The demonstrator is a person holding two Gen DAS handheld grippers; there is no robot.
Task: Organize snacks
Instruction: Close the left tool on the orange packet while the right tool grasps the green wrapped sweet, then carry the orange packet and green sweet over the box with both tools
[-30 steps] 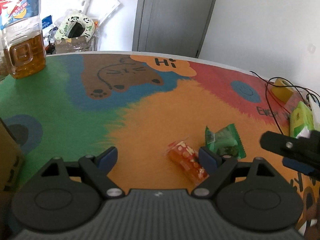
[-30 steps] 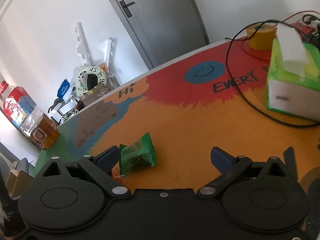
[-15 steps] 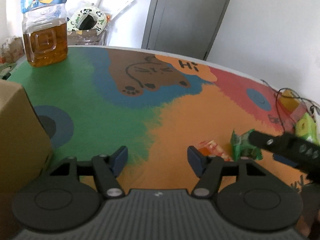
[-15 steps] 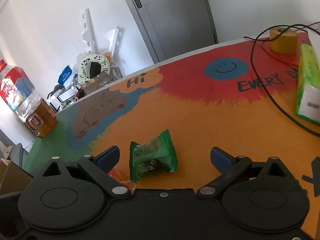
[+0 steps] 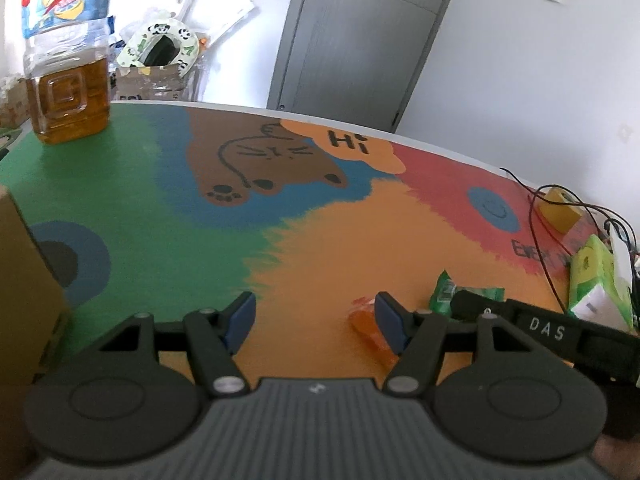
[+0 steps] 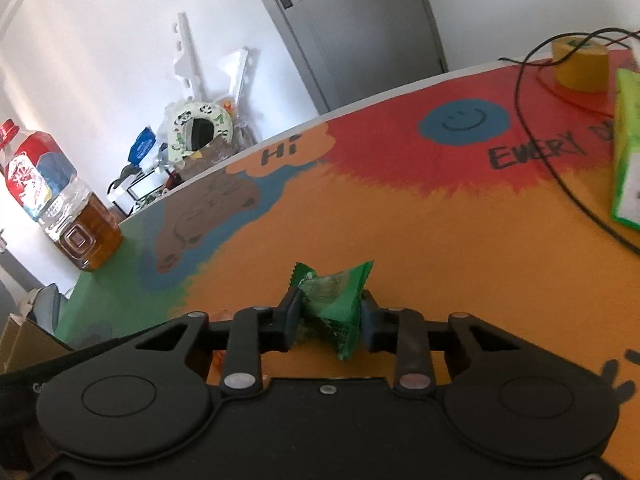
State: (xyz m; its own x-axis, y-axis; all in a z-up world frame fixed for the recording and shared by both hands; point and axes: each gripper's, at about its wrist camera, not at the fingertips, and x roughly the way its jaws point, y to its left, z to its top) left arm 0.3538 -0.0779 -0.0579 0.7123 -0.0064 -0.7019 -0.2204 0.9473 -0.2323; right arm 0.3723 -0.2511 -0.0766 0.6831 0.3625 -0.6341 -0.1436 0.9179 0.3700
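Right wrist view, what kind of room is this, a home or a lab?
Probably a spare room at home, used for recording. A cartoon-printed table mat covers the table, a grey door stands in plain white walls, and household clutter is piled beyond the table, with a big drink bottle on it.

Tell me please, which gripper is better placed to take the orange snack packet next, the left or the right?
Left. The left gripper is open and the orange snack packet lies right beside its right fingertip. The right gripper is shut on the green snack packet.
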